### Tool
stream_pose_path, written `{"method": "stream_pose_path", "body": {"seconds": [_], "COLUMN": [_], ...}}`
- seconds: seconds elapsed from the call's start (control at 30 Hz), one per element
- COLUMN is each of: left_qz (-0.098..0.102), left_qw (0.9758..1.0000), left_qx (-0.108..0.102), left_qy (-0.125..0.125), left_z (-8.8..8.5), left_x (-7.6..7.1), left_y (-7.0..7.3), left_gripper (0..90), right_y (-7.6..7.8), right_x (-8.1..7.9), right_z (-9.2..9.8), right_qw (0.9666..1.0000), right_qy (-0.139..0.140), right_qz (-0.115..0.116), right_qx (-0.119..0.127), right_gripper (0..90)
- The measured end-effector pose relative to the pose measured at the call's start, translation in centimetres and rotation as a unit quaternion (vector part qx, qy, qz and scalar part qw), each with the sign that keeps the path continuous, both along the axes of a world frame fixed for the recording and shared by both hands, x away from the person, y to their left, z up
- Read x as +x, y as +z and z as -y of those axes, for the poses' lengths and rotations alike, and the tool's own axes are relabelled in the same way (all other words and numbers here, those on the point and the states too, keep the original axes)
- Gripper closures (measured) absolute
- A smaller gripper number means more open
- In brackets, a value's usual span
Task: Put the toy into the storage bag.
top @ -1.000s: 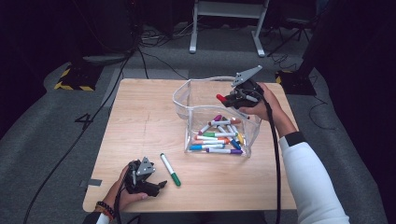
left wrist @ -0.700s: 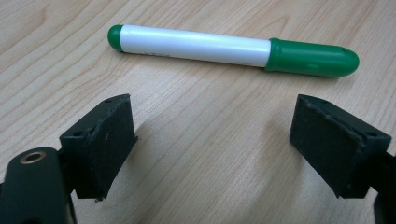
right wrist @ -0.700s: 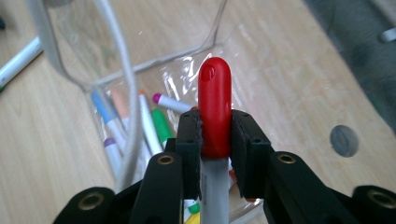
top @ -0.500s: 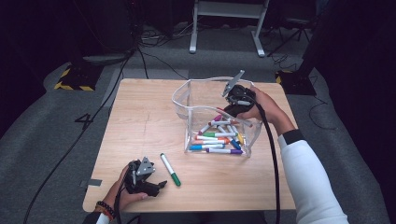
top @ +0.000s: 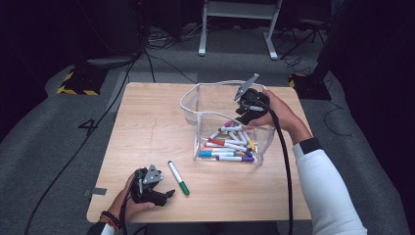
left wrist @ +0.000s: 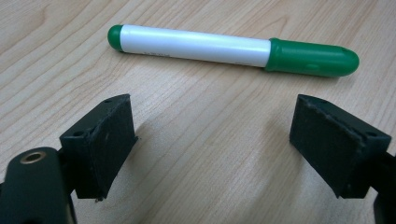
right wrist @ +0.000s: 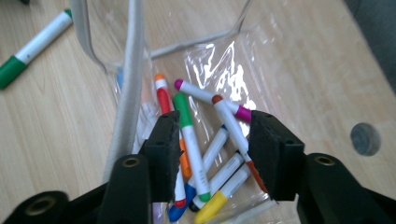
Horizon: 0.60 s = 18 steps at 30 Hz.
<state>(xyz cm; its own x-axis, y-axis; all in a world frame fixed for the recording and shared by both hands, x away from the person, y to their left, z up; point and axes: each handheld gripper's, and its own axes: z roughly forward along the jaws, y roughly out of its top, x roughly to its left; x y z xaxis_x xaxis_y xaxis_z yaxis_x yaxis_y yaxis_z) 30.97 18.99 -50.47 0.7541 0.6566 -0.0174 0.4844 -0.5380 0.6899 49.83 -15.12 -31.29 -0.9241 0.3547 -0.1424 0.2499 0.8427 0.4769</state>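
Note:
A green-capped white marker [top: 178,177] [left wrist: 233,49] [right wrist: 28,49] lies on the wooden table [top: 147,127] near the front. My left gripper [top: 168,194] [left wrist: 210,121] rests on the table just short of it, open, with bare wood between its jaws. A clear plastic pouch [top: 195,95] [right wrist: 128,70] stands open at the table's right and holds several coloured markers [top: 227,144] [right wrist: 191,135]. My right gripper [top: 243,117] [right wrist: 210,140] points down into the pouch. Its jaws have just been opening and stand apart, with the markers loose below them and nothing pinched.
The table's left half is bare wood. A black cable [top: 284,161] trails from the right gripper along the white sleeve. Dark floor, cables and a white stand [top: 235,29] lie beyond the far edge.
The right gripper dipped from above the pouch's rim down into it. The red-tipped marker it carried is gone from its jaws, which now stand wider. The left gripper has not moved.

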Motion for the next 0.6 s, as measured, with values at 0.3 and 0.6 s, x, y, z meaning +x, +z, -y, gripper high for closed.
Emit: {"method": "stream_pose_path", "body": {"seconds": [0.3,0.6], "left_qz": [0.0,0.0], "left_qw": [1.0,1.0], "left_qx": [0.0,-0.001], "left_qy": [0.0,0.001], "left_z": [0.0,0.0], "left_x": [0.0,0.0], "left_y": [0.0,0.0], "left_gripper": [14.4,14.4], "right_y": [1.7,3.3], "right_x": [-2.1,-5.0], "right_z": [2.5,5.6], "right_qw": [0.9907,0.9771], "right_qy": [-0.046,-0.06], "right_qz": [0.062,0.099], "right_qx": [0.113,0.179], "right_gripper": [36.4,31.5]}}
